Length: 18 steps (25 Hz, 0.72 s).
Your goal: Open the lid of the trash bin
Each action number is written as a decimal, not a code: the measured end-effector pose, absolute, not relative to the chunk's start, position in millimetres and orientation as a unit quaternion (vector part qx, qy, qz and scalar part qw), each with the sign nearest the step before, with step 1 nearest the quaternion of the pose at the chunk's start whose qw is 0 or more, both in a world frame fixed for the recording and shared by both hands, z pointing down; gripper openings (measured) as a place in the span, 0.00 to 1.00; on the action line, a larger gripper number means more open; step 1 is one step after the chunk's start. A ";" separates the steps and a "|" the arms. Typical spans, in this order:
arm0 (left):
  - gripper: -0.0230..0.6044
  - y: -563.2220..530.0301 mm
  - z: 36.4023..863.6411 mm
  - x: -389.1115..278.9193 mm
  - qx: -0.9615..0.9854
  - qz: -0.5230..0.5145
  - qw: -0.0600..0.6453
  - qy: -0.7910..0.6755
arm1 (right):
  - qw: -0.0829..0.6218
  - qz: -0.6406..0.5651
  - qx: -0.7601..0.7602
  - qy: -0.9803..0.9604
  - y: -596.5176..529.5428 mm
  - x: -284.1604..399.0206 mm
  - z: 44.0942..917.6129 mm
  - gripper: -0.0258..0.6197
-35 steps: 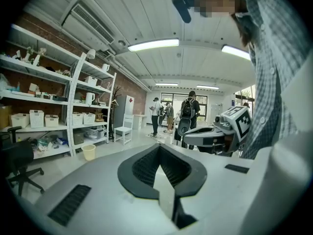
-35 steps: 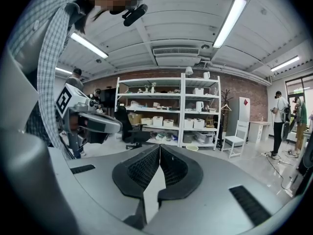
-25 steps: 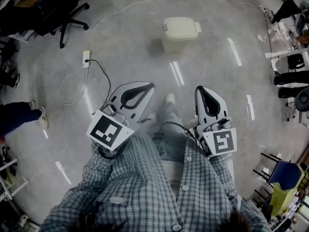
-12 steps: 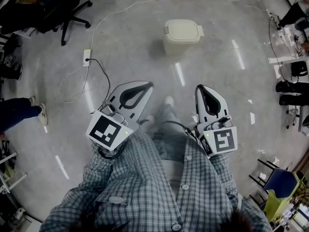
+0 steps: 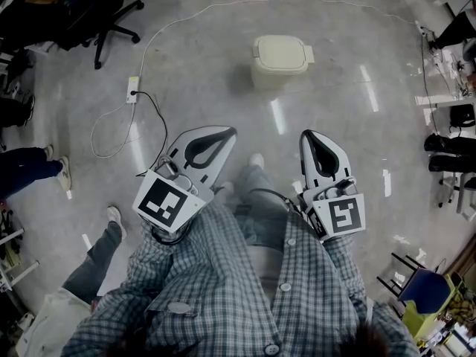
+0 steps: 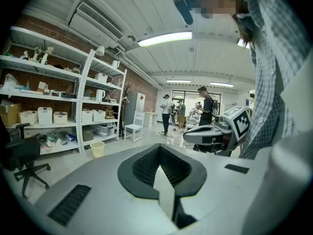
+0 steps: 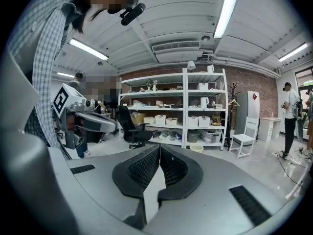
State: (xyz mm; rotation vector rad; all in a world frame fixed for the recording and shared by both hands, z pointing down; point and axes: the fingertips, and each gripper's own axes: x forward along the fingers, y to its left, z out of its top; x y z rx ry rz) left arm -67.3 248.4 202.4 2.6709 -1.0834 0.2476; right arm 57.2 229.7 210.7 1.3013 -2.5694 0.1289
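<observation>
A cream trash bin [image 5: 279, 59] with its lid down stands on the grey floor ahead of me in the head view, well beyond both grippers. My left gripper [image 5: 230, 131] is held at waist height, jaws shut with nothing in them. My right gripper [image 5: 306, 134] sits beside it, also shut and empty. In the left gripper view the left gripper [image 6: 159, 148] points across the room, and the right gripper [image 6: 215, 133] shows at the right. The right gripper [image 7: 159, 148] aims at shelving in its own view. The bin does not show in either gripper view.
A white cable with a power strip [image 5: 133, 90] trails across the floor to the left. A black office chair [image 5: 89, 13] stands at the top left. Another person's leg [image 5: 97, 260] is at my lower left, and shoes [image 5: 65, 181] at the left edge. Shelving [image 7: 188, 109] lines the wall.
The bin has drifted lower in the view, so I have come nearer to it. A person's leg has entered at the lower left. Both grippers keep their pose.
</observation>
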 end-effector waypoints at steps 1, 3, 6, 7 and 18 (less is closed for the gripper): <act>0.05 246.2 202.5 -66.0 0.915 0.084 0.124 -0.374 | 0.127 0.040 0.445 -0.886 226.9 58.8 210.9 0.07; 0.05 241.1 202.2 -63.8 0.913 0.083 0.125 -0.379 | 0.128 0.037 0.439 -0.888 221.6 61.3 211.4 0.07; 0.05 232.2 202.9 -62.1 0.910 0.082 0.125 -0.385 | 0.128 0.047 0.439 -0.888 211.7 62.4 212.3 0.07; 0.05 229.4 203.2 -61.6 0.910 0.082 0.125 -0.388 | 0.128 0.048 0.437 -0.889 208.5 63.0 212.6 0.07; 0.05 205.4 202.5 -50.3 0.900 0.087 0.128 -0.408 | 0.124 0.053 0.419 -0.898 178.9 73.6 214.0 0.07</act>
